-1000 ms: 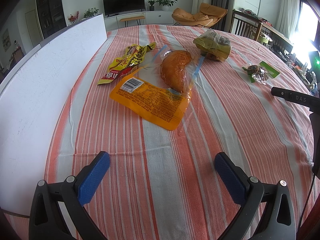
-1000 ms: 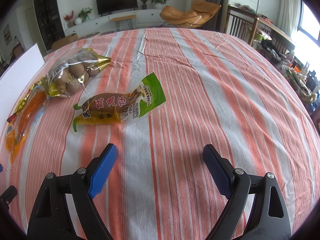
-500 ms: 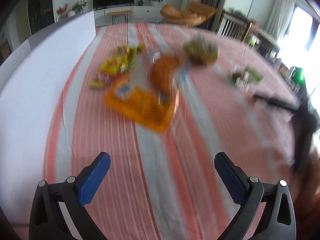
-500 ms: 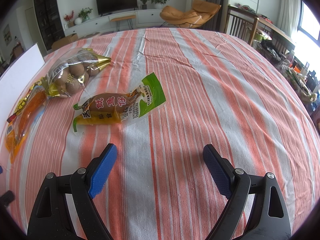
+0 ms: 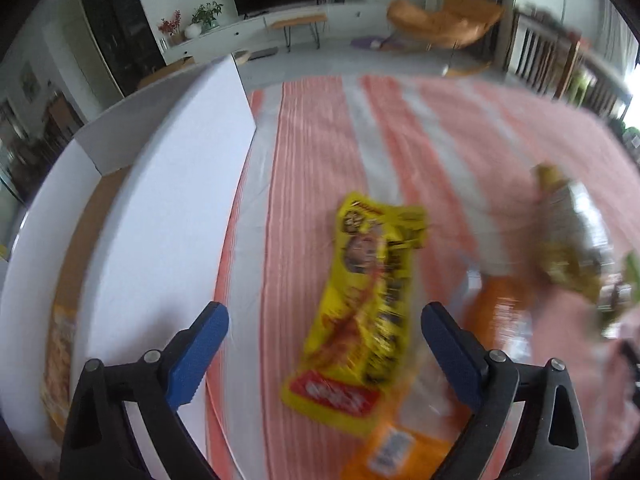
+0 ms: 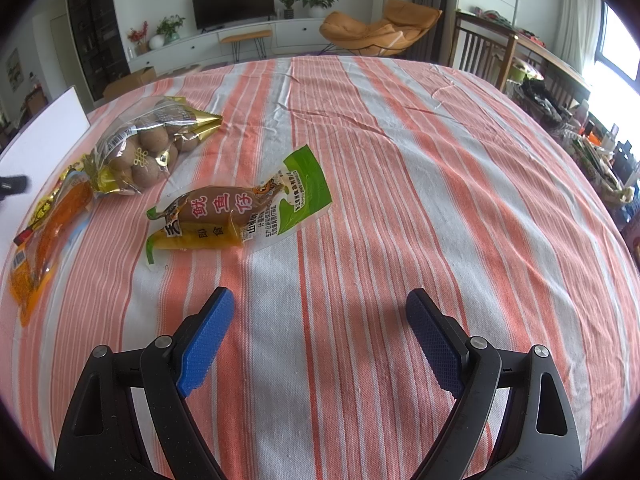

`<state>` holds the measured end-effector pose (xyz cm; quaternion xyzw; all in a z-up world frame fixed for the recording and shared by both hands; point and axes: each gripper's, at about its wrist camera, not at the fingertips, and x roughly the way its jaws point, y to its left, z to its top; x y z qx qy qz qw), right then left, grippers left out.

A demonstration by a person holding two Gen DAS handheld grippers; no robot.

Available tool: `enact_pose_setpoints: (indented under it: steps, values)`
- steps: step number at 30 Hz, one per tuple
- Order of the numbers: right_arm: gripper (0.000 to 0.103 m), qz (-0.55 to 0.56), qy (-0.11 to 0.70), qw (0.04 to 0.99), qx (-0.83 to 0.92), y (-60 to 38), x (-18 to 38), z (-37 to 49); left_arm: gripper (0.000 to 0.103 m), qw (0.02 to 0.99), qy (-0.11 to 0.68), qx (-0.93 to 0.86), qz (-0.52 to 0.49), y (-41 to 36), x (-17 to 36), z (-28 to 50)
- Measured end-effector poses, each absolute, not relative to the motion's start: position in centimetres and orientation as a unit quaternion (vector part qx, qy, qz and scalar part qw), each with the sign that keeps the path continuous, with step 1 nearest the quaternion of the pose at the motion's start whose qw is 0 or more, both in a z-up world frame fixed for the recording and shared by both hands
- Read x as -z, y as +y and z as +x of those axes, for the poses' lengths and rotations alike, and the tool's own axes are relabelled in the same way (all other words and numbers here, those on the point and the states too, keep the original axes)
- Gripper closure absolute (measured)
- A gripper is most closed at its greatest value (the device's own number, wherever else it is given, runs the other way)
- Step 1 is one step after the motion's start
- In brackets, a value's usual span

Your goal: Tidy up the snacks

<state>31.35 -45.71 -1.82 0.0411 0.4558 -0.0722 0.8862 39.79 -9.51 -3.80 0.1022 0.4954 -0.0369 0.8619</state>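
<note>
The left wrist view is blurred. A yellow snack packet [image 5: 368, 300] lies on the striped cloth between the blue pads of my left gripper [image 5: 324, 344]. Its jaws are closing and the pads stand apart from the packet. The packet's near end overlaps an orange packet [image 5: 400, 448]. A clear bag of brown balls [image 5: 572, 240] lies to the right. My right gripper [image 6: 320, 336] hangs open over bare cloth. Ahead of it lie a green squid packet [image 6: 240, 212], the ball bag [image 6: 144, 148] and the orange packet [image 6: 44, 240].
A white box wall [image 5: 172, 200] runs along the left of the table, with a snack packet [image 5: 60, 364] lying inside it. The same white box [image 6: 44, 132] shows at the far left of the right wrist view. The striped cloth [image 6: 440, 200] spreads to the right.
My left gripper has swung forward and left, so the yellow packet now lies between its jaws and the box interior shows. Its pads stand slightly closer. The right gripper has not moved.
</note>
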Motion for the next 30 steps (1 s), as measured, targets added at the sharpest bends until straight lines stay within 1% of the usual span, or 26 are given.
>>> enact_pose_setpoints:
  steps: [2,3,5,6,7,8,9,10,11,12,16,22,24,27,29,30]
  values:
    - [0.013,0.041,0.456,0.886,0.072,-45.7,1.8,31.4,0.009,0.857,0.502,0.024,0.114,-9.4,5.3,40.8]
    - [0.013,0.041,0.456,0.886,0.072,-45.7,1.8,31.3,0.009,0.856,0.504,0.021,0.113,-9.3,5.8,41.1]
    - [0.013,0.041,0.456,0.886,0.072,-45.7,1.8,31.3,0.009,0.866,0.493,0.029,0.080,-8.9,6.1,41.3]
    - [0.013,0.041,0.456,0.886,0.072,-45.7,1.8,31.3,0.012,0.865,0.497,0.030,0.064,-8.6,6.3,41.5]
    - [0.013,0.041,0.456,0.886,0.072,-45.7,1.8,31.3,0.026,0.861,0.505,0.048,0.032,-8.2,6.6,41.5]
    - [0.013,0.041,0.456,0.886,0.072,-45.7,1.8,31.4,0.030,0.863,0.502,0.059,0.018,-8.4,6.5,41.3]
    - [0.013,0.041,0.456,0.886,0.072,-45.7,1.8,31.3,0.052,0.864,0.498,0.065,0.024,-8.7,6.4,40.9]
    - [0.013,0.041,0.456,0.886,0.072,-45.7,1.8,31.3,0.060,0.865,0.495,0.075,0.037,-9.4,6.2,40.3]
    - [0.013,0.041,0.456,0.886,0.072,-45.7,1.8,31.3,0.064,0.862,0.498,0.082,0.045,-9.8,6.1,39.4]
    - [0.013,0.041,0.456,0.886,0.072,-45.7,1.8,31.3,0.073,0.862,0.496,0.090,0.047,-9.9,6.0,38.5]
    - [0.013,0.041,0.456,0.886,0.072,-45.7,1.8,31.3,0.076,0.861,0.496,0.114,-0.017,-8.4,6.1,32.5]
    - [0.013,0.041,0.456,0.886,0.072,-45.7,1.8,31.3,0.079,0.858,0.491,0.149,-0.020,-10.0,6.2,23.5]
    - [0.013,0.041,0.456,0.886,0.072,-45.7,1.8,31.3,0.078,0.860,0.489,0.146,-0.014,-9.9,6.1,21.7]
    - [0.013,0.041,0.456,0.886,0.073,-45.7,1.8,31.3,0.077,0.862,0.484,0.147,-0.030,-9.1,6.2,21.1]
    - [0.013,0.041,0.456,0.886,0.073,-45.7,1.8,31.3,0.073,0.863,0.480,0.156,-0.027,-9.0,6.0,21.0]
    - [0.013,0.041,0.456,0.886,0.073,-45.7,1.8,31.3,0.064,0.863,0.478,0.164,-0.024,-9.2,5.9,21.0]
